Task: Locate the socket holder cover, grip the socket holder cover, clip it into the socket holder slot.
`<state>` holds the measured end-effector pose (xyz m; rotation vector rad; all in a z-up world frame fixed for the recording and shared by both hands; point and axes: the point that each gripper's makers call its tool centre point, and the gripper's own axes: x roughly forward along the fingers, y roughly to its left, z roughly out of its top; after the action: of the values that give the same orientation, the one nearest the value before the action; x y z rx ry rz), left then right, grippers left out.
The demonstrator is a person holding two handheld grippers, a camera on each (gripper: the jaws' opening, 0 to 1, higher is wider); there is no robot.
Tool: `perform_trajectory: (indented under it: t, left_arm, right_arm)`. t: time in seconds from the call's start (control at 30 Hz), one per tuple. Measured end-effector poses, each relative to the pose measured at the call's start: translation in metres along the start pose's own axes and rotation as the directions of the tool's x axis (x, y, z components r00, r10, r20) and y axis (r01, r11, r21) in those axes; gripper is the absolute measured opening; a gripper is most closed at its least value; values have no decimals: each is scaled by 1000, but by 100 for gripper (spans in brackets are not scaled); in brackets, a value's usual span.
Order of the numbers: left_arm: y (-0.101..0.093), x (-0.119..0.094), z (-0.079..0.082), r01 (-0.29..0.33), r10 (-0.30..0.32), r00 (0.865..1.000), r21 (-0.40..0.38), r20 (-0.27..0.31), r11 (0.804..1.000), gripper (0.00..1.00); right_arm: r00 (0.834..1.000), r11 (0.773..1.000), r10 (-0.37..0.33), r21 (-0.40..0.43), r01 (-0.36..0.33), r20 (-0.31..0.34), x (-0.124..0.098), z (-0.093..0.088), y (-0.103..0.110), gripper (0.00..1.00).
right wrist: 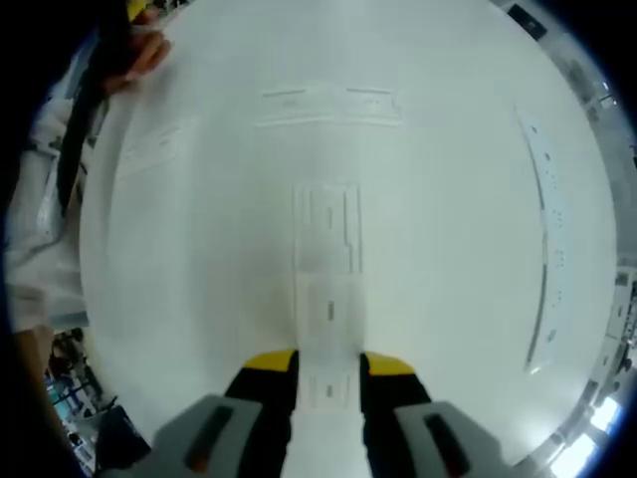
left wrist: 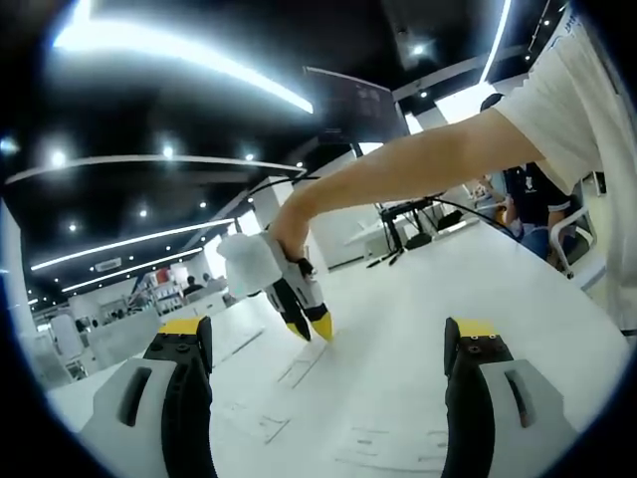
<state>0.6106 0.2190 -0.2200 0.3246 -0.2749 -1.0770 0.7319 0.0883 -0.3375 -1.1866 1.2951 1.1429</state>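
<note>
In the left gripper view, your left gripper (left wrist: 328, 349) hangs above the white table (left wrist: 428, 289) with its jaws spread wide and nothing between them. Ahead of it, your right gripper (left wrist: 311, 326) points down at the table, its yellow tips at or very near a long white strip, which I judge to be the socket holder (left wrist: 304, 363); at this range I cannot confirm contact. Further pale white parts (left wrist: 383, 443) lie flat on the table just in front of your left jaws, too faint to identify. In the right gripper view, your right gripper (right wrist: 328, 366) looks almost straight down on the table, and the socket holder (right wrist: 327, 234) runs away from the jaws along the middle of the picture. A separate-looking section, likely the socket holder cover (right wrist: 329, 344), lies between the two yellow tips, with the jaws close on either side of it. The blur and the white-on-white surfaces prevent me from telling whether the jaws are pinching it or merely straddling it. Other white strips (right wrist: 328, 105) and a long curved-looking strip (right wrist: 549, 259) rest well apart from the work. My assessment: the cover is located and the grip is in hand or about to be made; whether any clipping into the slot is achieved cannot be verified, so treat that step as outstanding.
</note>
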Motion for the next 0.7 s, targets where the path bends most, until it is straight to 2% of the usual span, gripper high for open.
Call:
perform_trajectory:
  t: [0.3, 0.47, 0.7]
  left_arm:
    - [0, 1, -1, -1, 1, 1000, 7, -4, 1000, 95]
    - [0, 1, -2, -1, 1, 1000, 10, -7, 1000, 95]
    - [-2, 1, -3, 9, -8, 1000, 10, -10, 1000, 95]
  right_arm:
    - [1000, 1000, -1, 11, 1, 1, -2, -1, -8, 26]
    - [1000, 1000, -4, 18, 4, 9, -1, -1, -6, 26]
    - [1000, 1000, -17, -17, 17, 8, -2, -2, -10, 28]
